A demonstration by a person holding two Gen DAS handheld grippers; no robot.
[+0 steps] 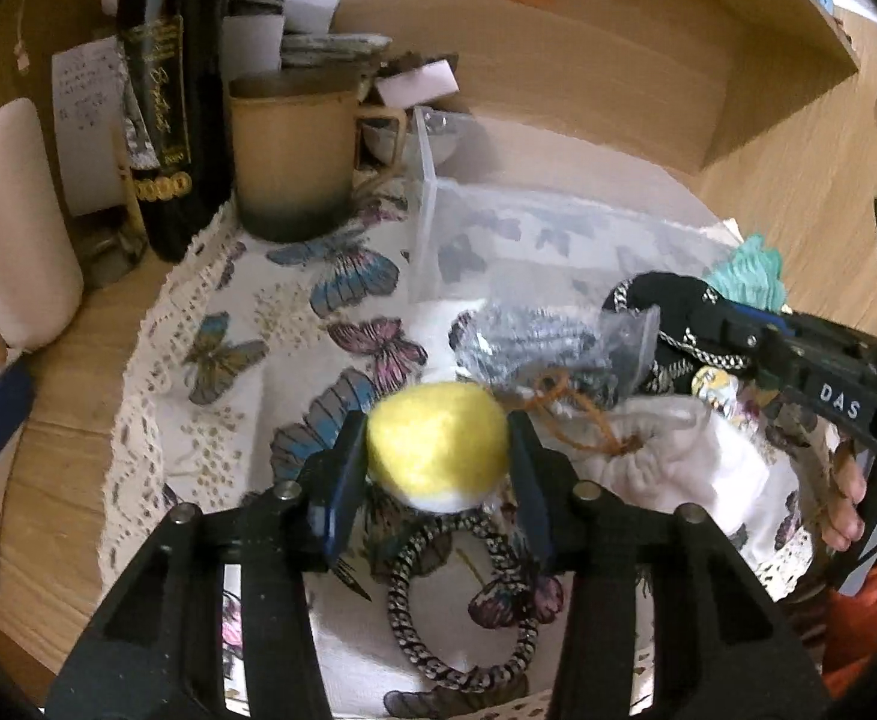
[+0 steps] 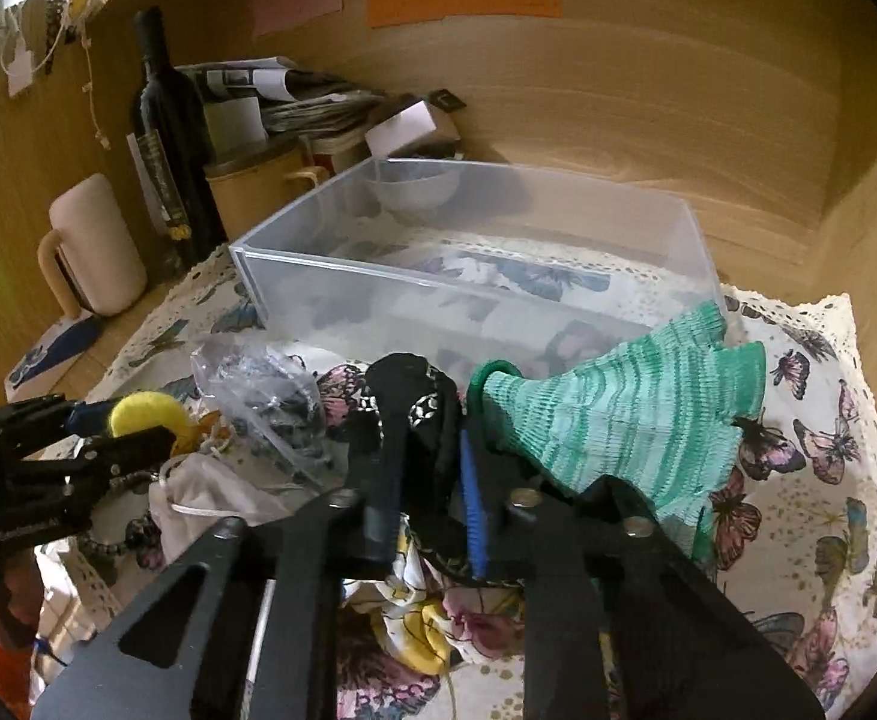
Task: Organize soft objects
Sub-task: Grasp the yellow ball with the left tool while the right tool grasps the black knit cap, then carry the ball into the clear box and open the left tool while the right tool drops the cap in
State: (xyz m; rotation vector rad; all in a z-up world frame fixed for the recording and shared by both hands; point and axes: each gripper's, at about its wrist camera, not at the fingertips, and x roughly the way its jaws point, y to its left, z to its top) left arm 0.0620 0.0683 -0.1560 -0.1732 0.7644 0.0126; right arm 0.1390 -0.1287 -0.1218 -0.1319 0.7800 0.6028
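Yellow ball [image 1: 437, 455] pinched in left gripper [image 1: 438, 468]; right gripper [image 2: 429, 480] clamping upright black cloth [image 2: 417, 414].

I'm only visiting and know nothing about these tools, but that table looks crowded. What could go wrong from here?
1. The left tool squeezes a yellow pom-pom tied to a braided elastic loop; the hanging loop might snag on the pile.
2. The right tool grips a black fabric piece touching the green knitted glove, which might get dragged along.
3. The clear plastic box looks light; a bump could shove it.
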